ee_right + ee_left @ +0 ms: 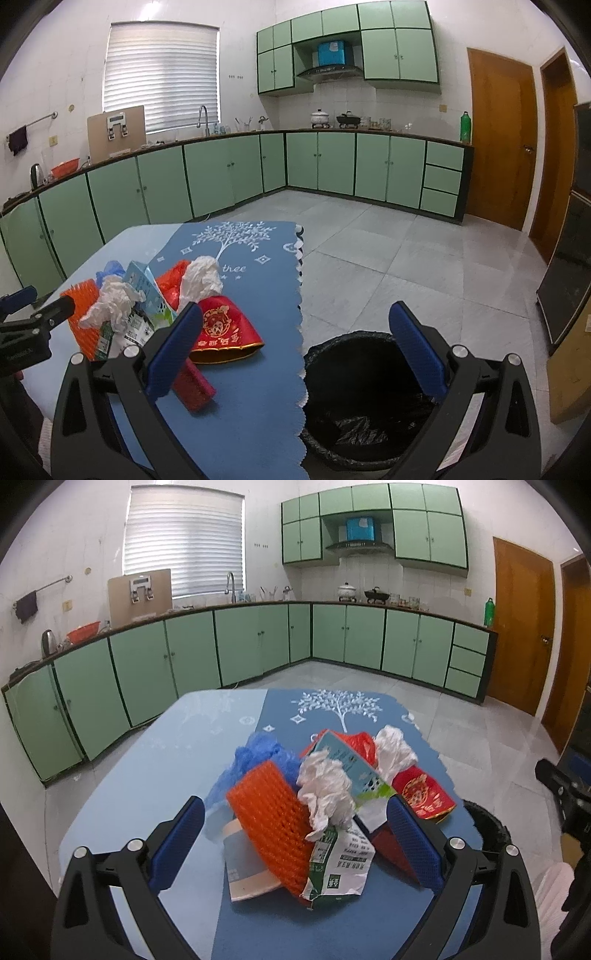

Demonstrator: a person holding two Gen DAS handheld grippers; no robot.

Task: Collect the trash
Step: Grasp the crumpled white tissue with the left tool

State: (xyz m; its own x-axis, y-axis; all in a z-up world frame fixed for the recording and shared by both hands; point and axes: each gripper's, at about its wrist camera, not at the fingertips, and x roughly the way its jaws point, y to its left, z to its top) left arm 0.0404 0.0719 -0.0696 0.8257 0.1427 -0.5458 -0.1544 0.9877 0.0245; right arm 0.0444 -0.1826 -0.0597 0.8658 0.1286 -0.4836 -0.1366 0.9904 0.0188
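A pile of trash lies on the blue table mat (pixel 325 930): an orange foam net (pixel 273 823), crumpled white tissue (pixel 327 792), a green and white carton (pixel 338 871), a blue bag (pixel 258 753), a red and gold packet (pixel 424 794) and a paper cup (pixel 245 867). My left gripper (pixel 295 842) is open, its jaws on either side of the pile's near edge. My right gripper (pixel 295 354) is open and empty, above the table's right edge and the black-lined trash bin (pixel 369 398). The pile also shows in the right wrist view (pixel 125 314), with a dark red flat piece (pixel 194 387).
The bin stands on the tiled floor (pixel 388 258) just right of the table. Green kitchen cabinets (pixel 240 642) run along the far walls. A wooden door (pixel 502 136) is at the right. The left gripper's body (pixel 26 332) shows at the left of the right wrist view.
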